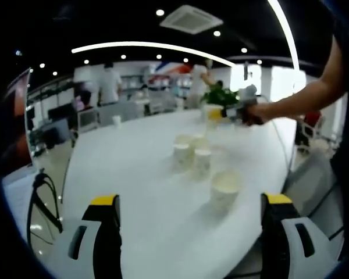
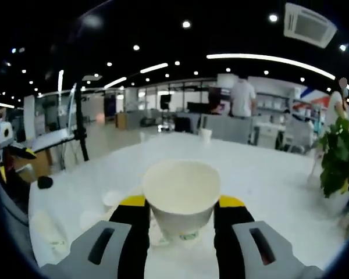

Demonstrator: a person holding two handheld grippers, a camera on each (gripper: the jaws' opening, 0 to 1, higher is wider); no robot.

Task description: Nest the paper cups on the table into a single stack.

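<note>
Right gripper view shows your right gripper (image 2: 180,218) fingers clamped on an upright paper cup (image 2: 180,195) above the table (image 2: 267,174), while your left gripper (image 1: 189,218) fingers stand apart, nearest the loose cups (image 1: 192,157) straight ahead.

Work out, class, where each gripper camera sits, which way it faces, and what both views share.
Left gripper view: rides the left gripper, jaws open, facing along the white oval table toward loose white paper cups; the person's arm holds the right gripper lifted.
Right gripper view: rides the right gripper, jaws clamping a white paper cup, facing across the table.
Shared: the table, the green leafy plant.
</note>
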